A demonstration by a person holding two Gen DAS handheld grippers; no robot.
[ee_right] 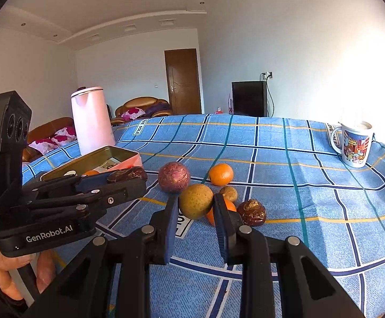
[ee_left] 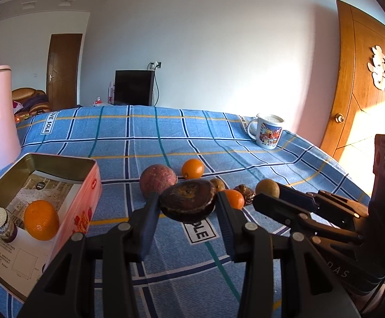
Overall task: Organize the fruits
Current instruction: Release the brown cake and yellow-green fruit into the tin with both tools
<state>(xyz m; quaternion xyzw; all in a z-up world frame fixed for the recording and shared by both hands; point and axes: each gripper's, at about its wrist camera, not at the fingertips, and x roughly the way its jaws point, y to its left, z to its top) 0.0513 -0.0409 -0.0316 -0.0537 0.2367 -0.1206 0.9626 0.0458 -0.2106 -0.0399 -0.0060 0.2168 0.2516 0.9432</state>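
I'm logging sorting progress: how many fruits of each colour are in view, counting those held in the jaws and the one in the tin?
Orange fruits: 3
Purple fruit: 1
Dark brown wrinkled fruits: 2
Yellow-brown fruits: 2
Total: 8

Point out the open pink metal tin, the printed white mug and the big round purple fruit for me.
open pink metal tin (ee_left: pixel 87 185), left wrist view, pink side wall.
printed white mug (ee_right: pixel 355 147), right wrist view, printed side.
big round purple fruit (ee_right: pixel 173 177), right wrist view, front middle.
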